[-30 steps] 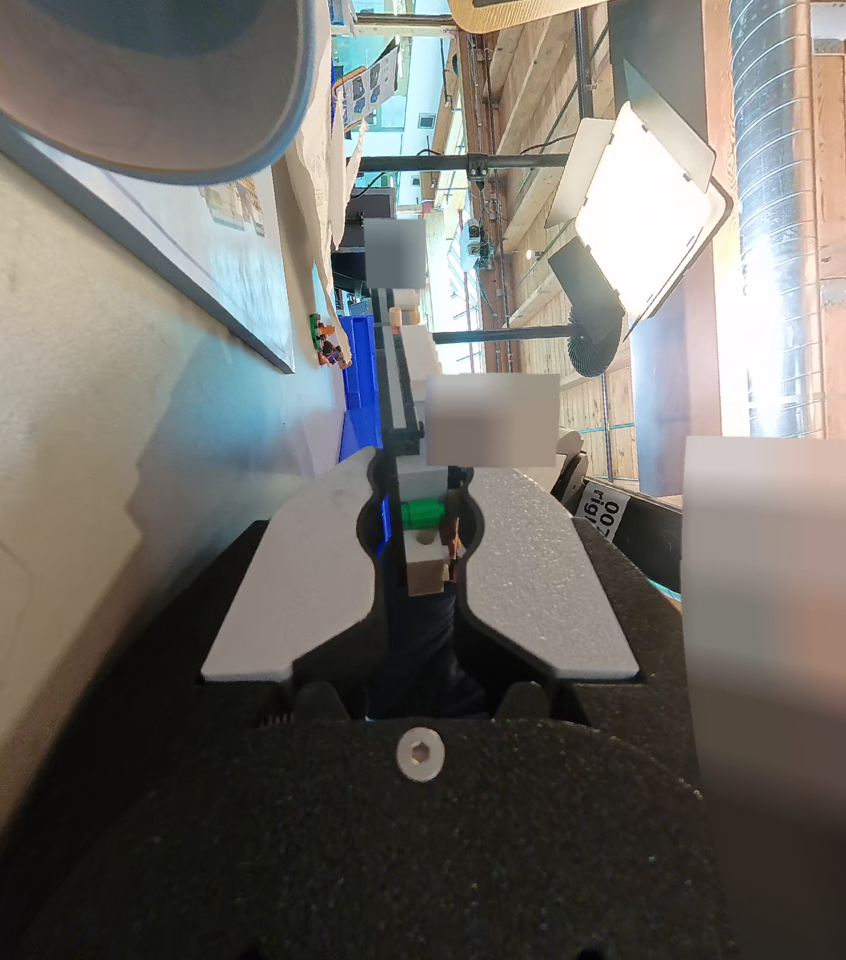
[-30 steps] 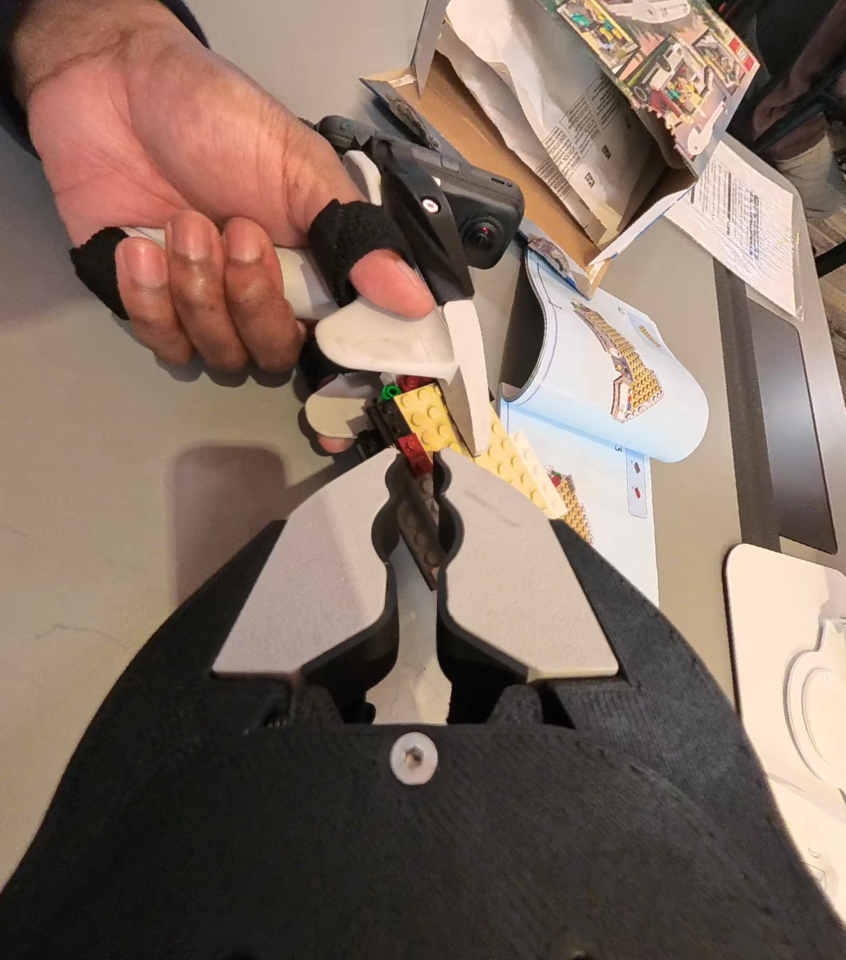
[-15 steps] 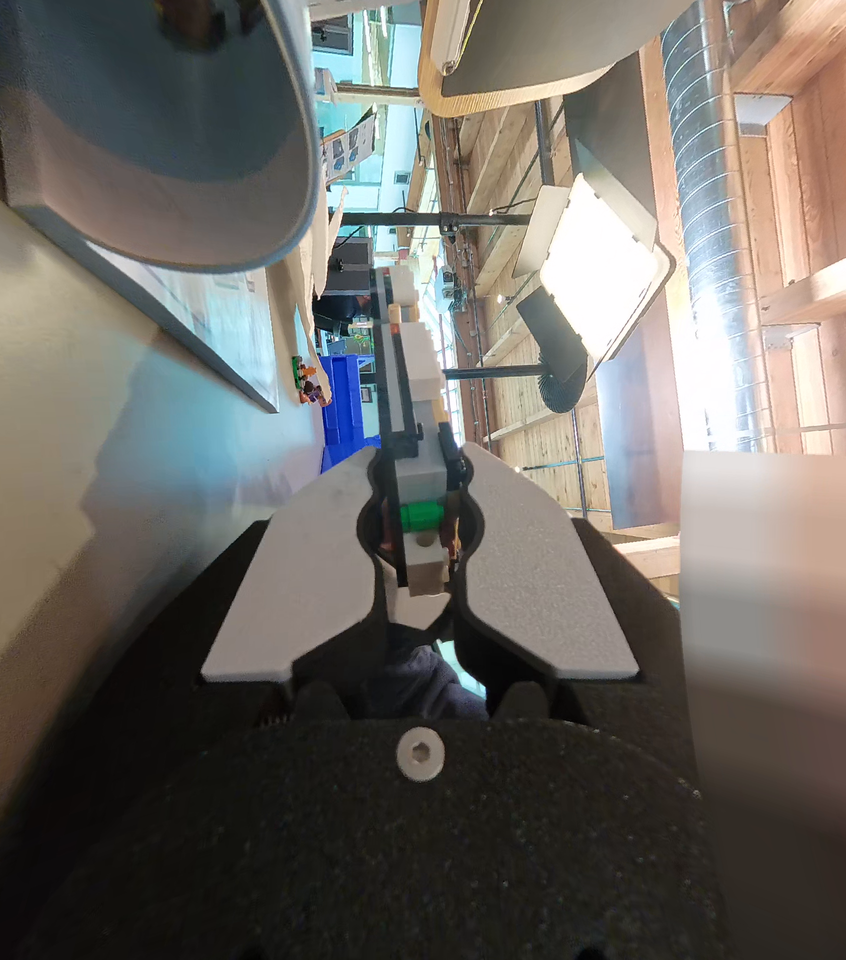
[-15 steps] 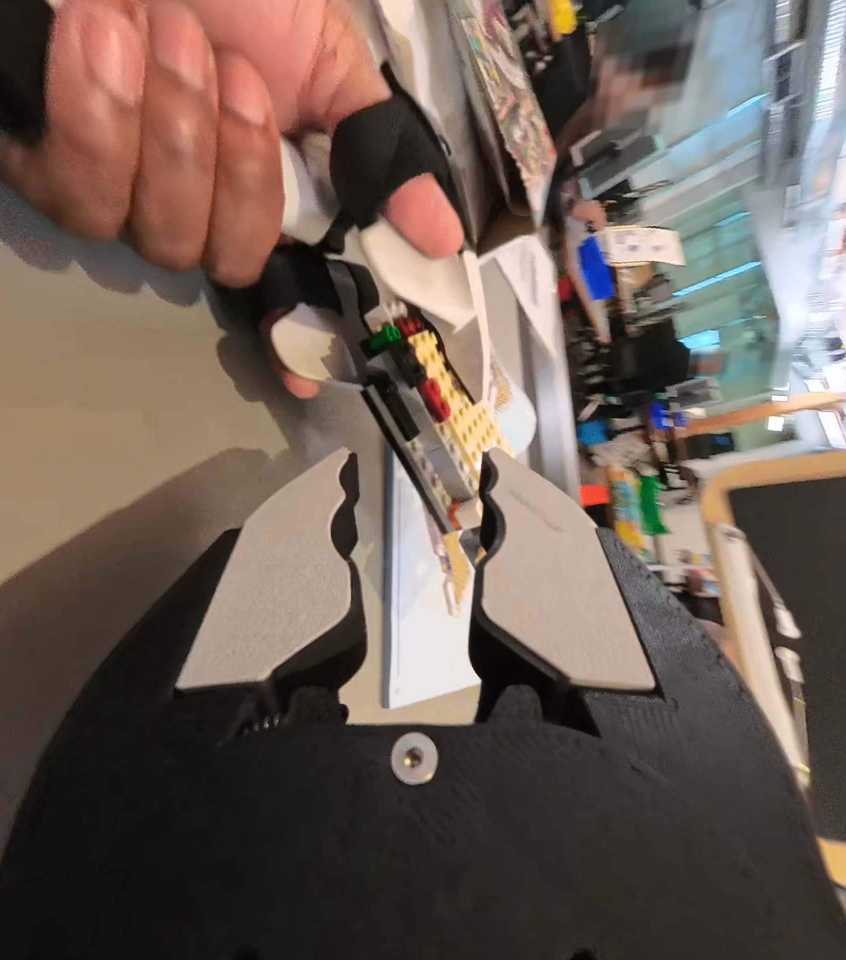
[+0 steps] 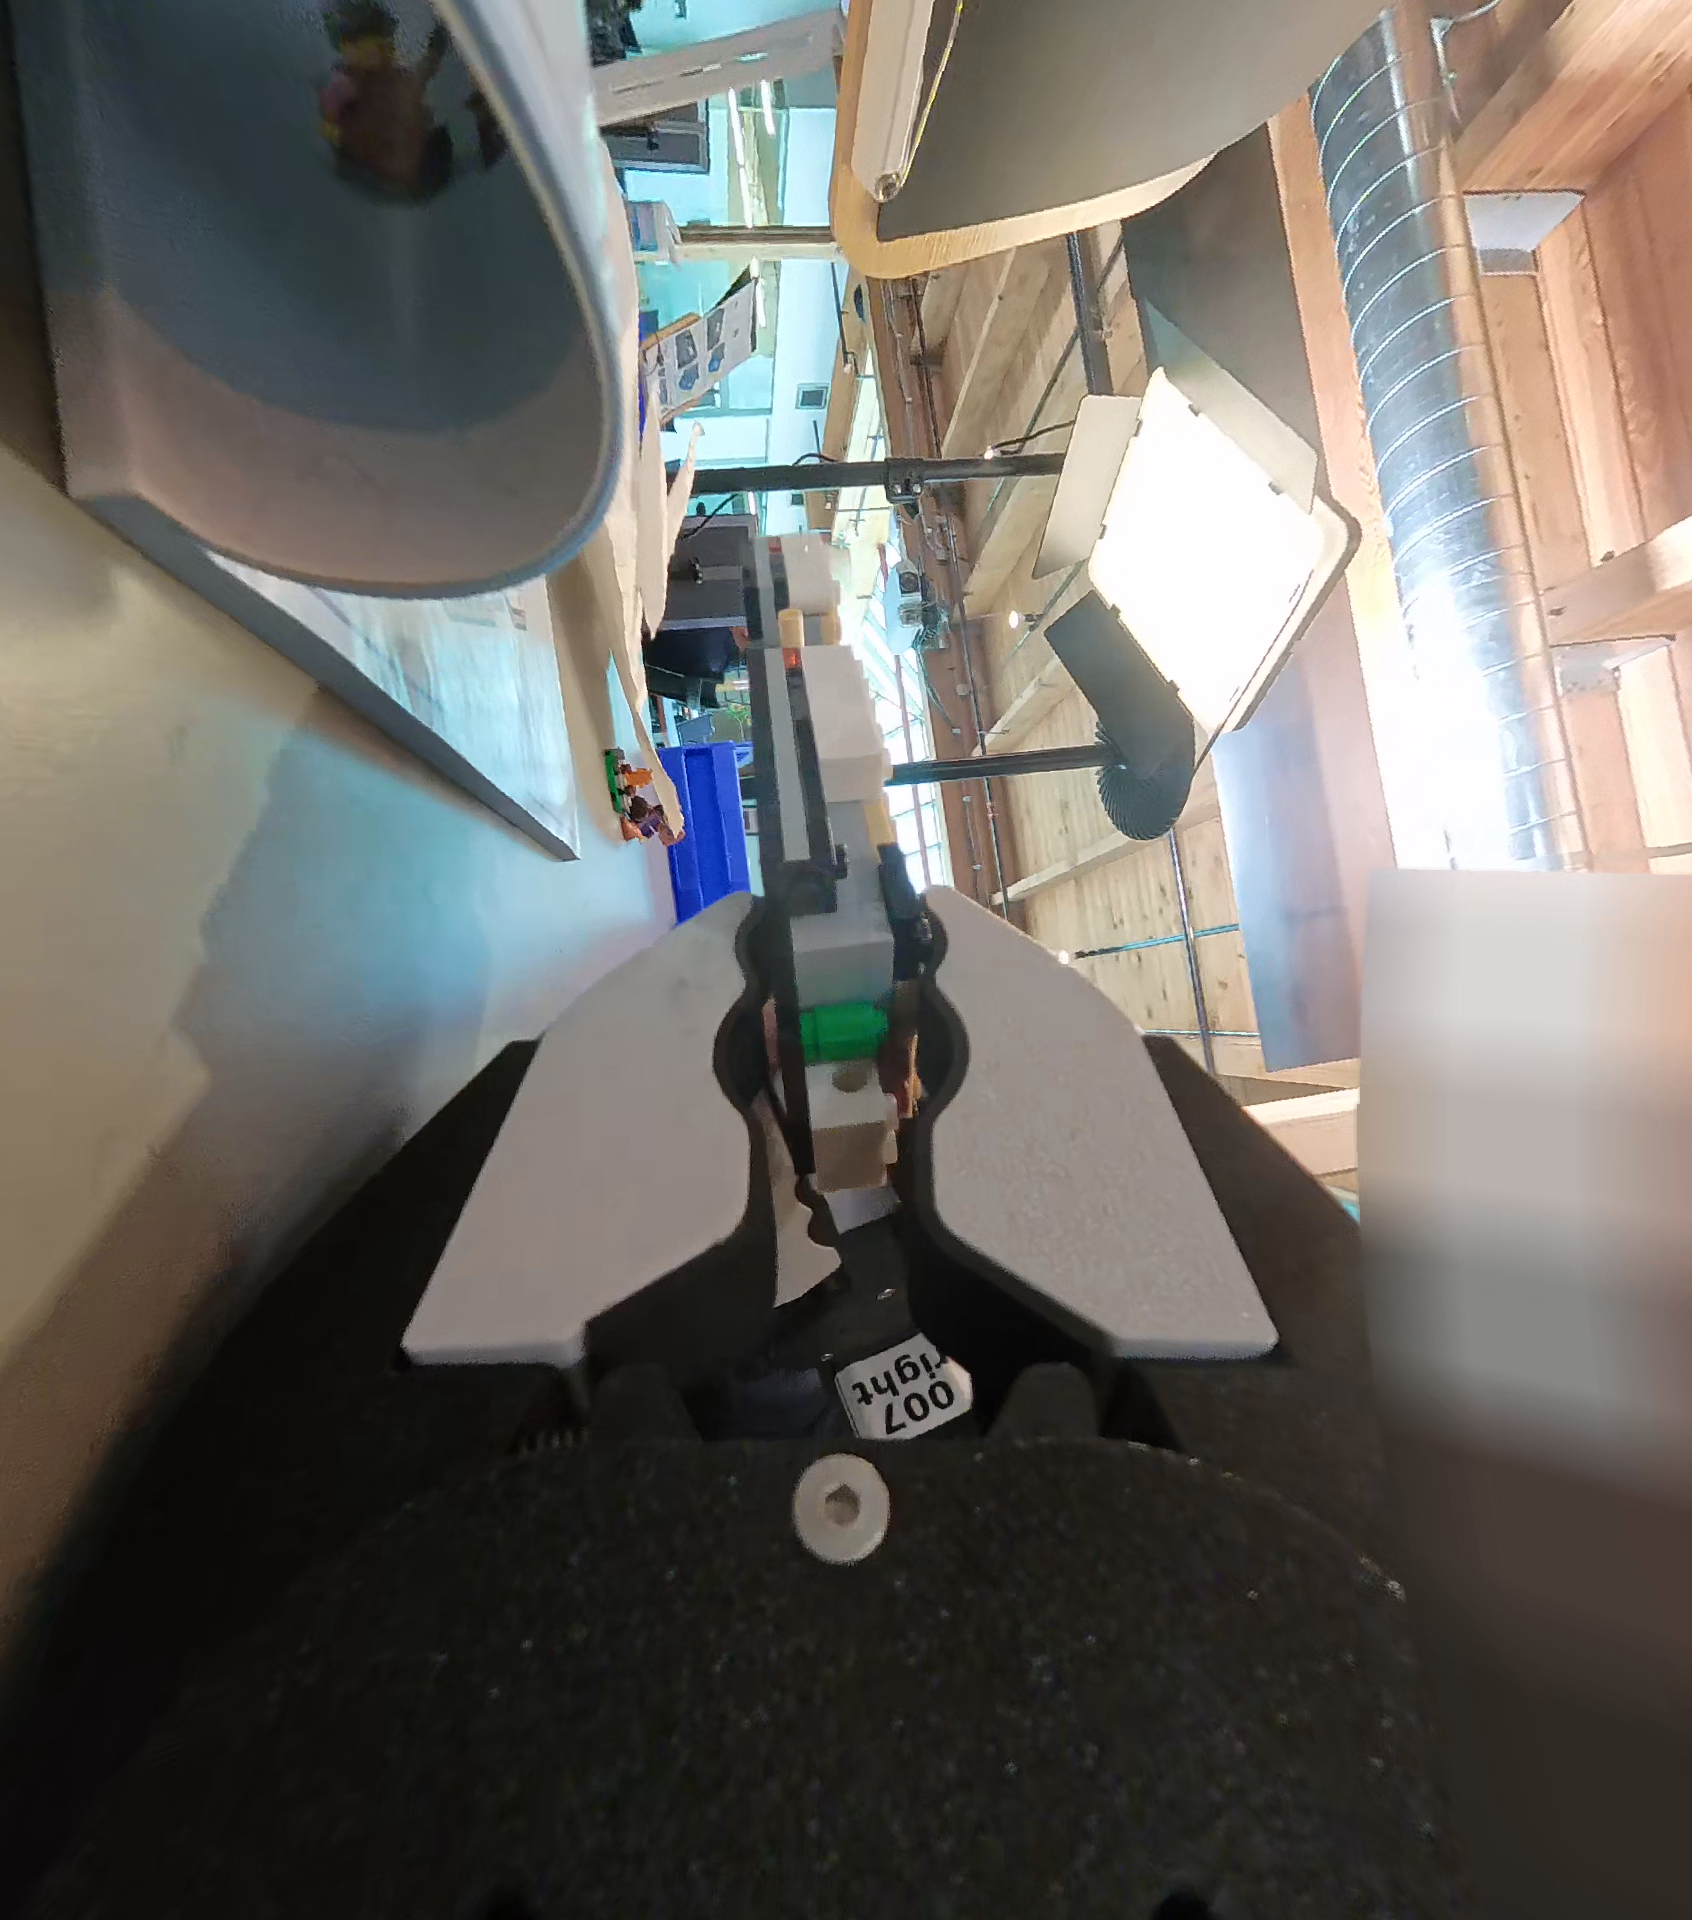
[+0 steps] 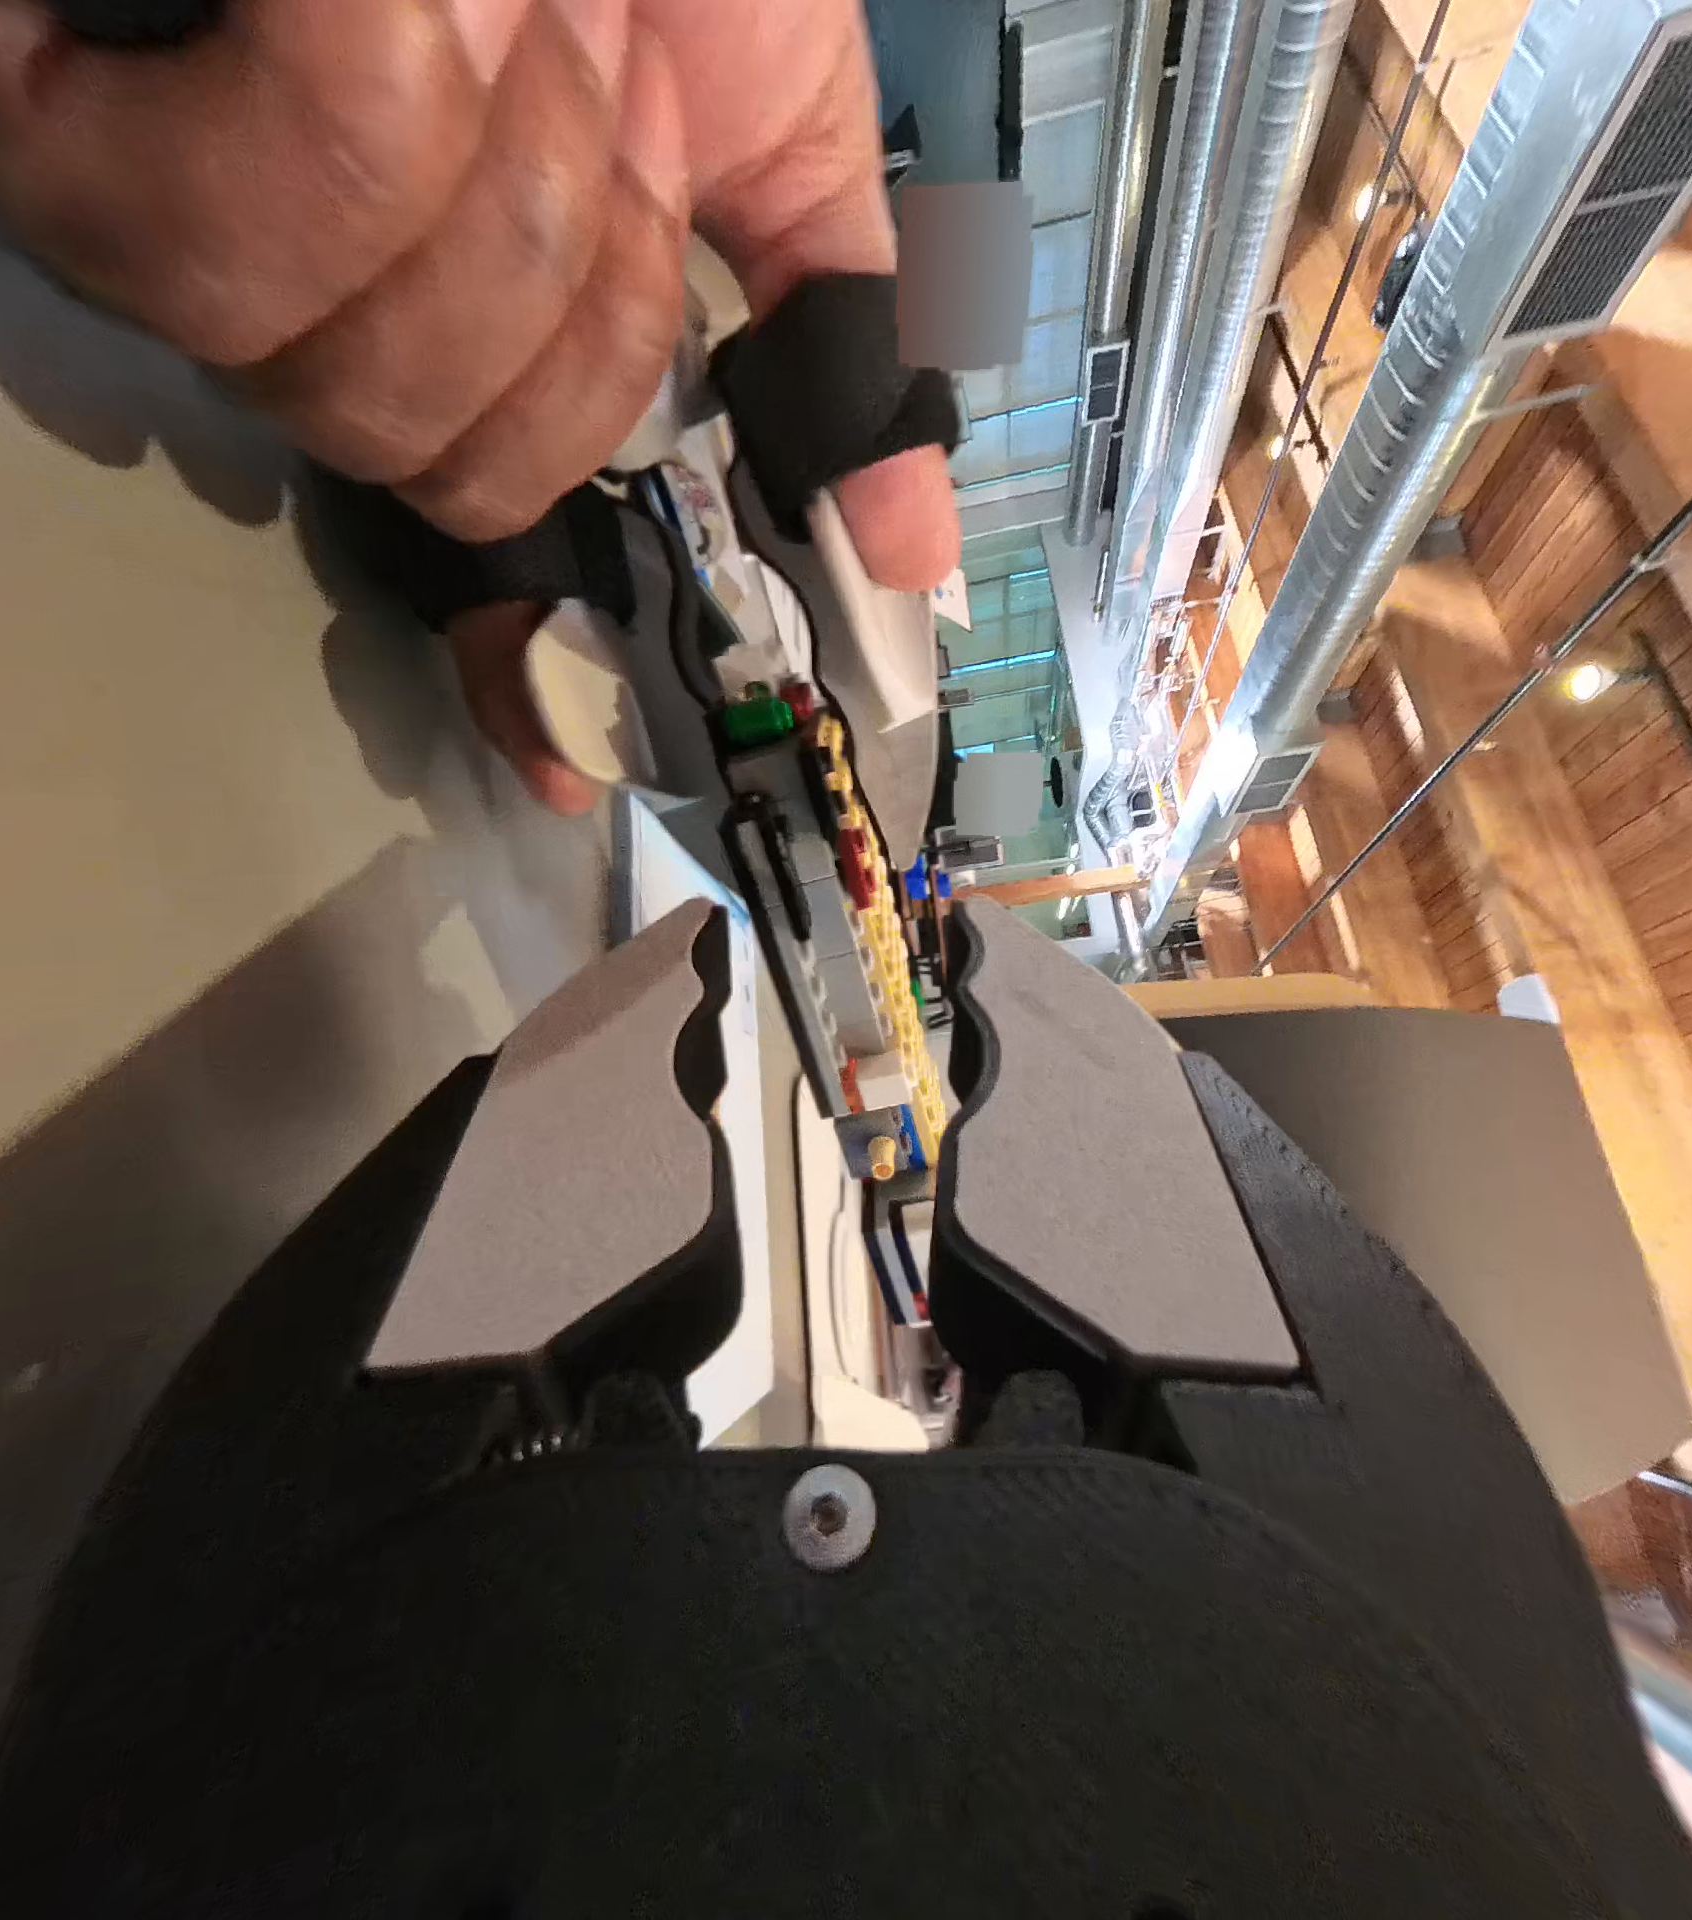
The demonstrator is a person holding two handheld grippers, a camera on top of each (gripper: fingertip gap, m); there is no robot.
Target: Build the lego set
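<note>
Keeping the long grey, black and yellow toy-brick model clamped in your left gripper above the beige table, you have loosened your right gripper, whose parted fingers now merely straddle its other end.

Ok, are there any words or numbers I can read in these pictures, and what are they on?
White sticker, low between the fingers of the left gripper: black print, which I won't copy out.
Sheets on the far wall: too small to read.
Toy brick model: no writing shows.
</note>
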